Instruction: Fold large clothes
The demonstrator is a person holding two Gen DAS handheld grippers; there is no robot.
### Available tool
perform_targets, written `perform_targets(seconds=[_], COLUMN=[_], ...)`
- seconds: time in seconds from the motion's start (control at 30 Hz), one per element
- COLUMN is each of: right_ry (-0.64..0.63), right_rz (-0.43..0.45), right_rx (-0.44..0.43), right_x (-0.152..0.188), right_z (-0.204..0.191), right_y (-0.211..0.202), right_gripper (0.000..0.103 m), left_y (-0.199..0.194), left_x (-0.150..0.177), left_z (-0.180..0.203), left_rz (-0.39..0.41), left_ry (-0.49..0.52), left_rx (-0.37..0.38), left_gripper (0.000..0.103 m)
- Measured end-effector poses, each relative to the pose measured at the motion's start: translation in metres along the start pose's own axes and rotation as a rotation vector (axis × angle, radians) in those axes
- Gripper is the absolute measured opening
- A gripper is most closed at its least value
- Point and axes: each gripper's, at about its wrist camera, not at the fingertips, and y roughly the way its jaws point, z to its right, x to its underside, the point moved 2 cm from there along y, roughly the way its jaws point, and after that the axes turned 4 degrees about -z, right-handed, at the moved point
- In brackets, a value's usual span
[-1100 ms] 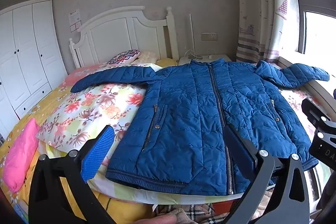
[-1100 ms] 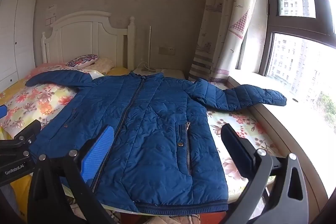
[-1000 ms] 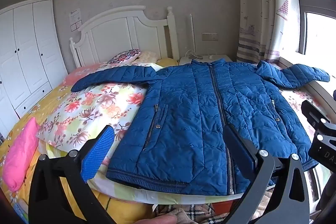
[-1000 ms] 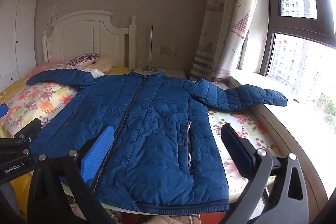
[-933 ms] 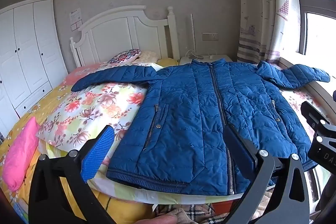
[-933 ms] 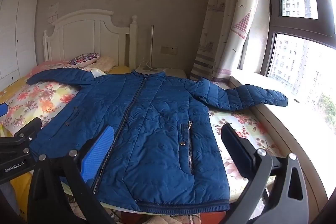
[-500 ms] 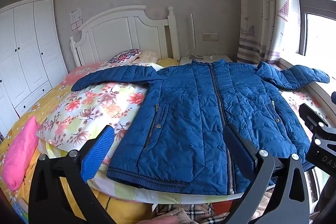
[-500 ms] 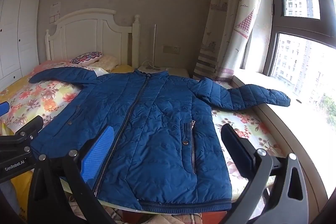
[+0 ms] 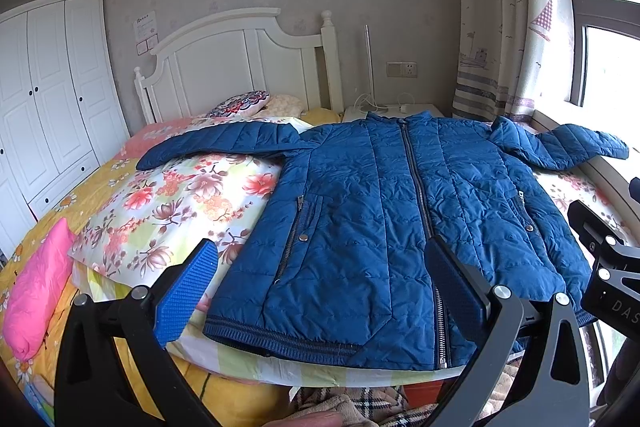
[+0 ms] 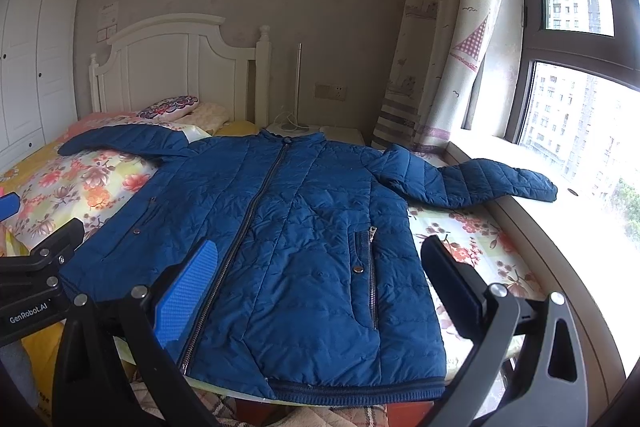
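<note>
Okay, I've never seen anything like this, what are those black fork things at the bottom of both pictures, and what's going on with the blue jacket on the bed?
Those forks are two handheld grippers, each carrying a wide-angle camera that looks out between its two fingers. One picture comes from the left gripper, the other from the right gripper. Both are open and hold nothing. A blue quilted jacket lies flat and zipped on the bed, sleeves spread out; one sleeve reaches onto the window ledge. It is not yet folded.
</note>
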Motion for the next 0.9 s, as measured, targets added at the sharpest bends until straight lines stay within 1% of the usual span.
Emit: perform_targets(seconds=[0.9], right_ry=[-0.002], right_rz=[-0.008], right_rx=[-0.007], right_x=[0.0007], right_z=[-0.0055], right_y=[-0.0002], right_gripper=[0.101], left_y=[0.0005], left_x=[0.0018], left_z=[-0.0024], left_rz=[-0.001], left_ry=[-0.005], left_rx=[0.001], left_gripper=[0.099])
